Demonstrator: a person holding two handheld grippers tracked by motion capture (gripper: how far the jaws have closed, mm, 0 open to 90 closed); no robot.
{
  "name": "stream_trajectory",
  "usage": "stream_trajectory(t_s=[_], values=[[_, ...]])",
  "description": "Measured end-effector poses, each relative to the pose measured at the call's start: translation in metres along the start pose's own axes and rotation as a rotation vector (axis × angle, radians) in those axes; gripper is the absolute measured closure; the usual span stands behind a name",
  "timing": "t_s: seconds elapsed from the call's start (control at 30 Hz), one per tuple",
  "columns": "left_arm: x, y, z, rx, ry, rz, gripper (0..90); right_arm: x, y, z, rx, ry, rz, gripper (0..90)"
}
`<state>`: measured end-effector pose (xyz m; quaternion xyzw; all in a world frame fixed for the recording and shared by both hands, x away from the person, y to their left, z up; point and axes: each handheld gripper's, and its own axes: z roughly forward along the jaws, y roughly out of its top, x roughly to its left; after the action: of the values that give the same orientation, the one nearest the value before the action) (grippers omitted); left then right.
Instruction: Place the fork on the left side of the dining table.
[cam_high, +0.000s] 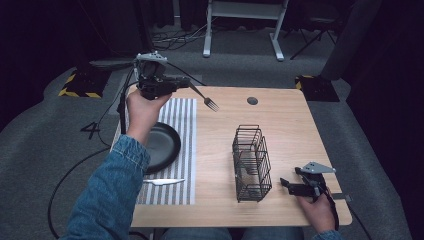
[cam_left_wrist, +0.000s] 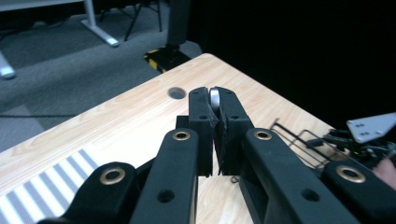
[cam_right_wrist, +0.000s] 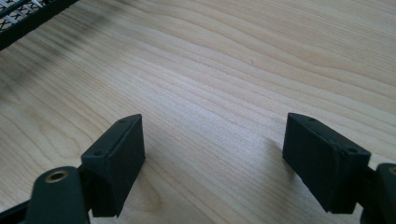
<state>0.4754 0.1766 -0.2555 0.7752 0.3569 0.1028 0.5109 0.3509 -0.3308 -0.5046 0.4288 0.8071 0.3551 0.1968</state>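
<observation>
wooden table (cam_high: 280, 125), wire basket (cam_high: 251, 164) probably empty, fork (cam_high: 205, 98) aloft

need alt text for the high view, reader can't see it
A person's left gripper holds a fork in the air above a wooden table. A black wire basket stands mid-table, with the open right gripper resting beside it. A black plate and white knife lie on a striped placemat.

A light wooden table (cam_high: 280, 125) fills the middle of the frame. A striped mat (cam_high: 182, 150) lies on its left side. A black wire basket (cam_high: 251, 163) stands at the lower middle. A small round hole (cam_high: 252, 100) sits near the top edge.
</observation>
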Motion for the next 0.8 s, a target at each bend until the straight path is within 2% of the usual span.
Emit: stream_trajectory(t_s=[0.33,0.5,0.8], values=[[0.034,-0.007,-0.004,0.001,0.068,-0.063,86.7,0.000,0.000,0.000,0.000,-0.002,0.002,21.0],[0.054,-0.014,-0.008,0.000,0.094,-0.109,86.7,0.000,0.000,0.000,-0.001,-0.003,0.005,21.2],[0.080,-0.026,-0.015,0.011,0.150,-0.164,86.7,0.000,0.000,0.000,-0.001,-0.002,0.008,21.4]])
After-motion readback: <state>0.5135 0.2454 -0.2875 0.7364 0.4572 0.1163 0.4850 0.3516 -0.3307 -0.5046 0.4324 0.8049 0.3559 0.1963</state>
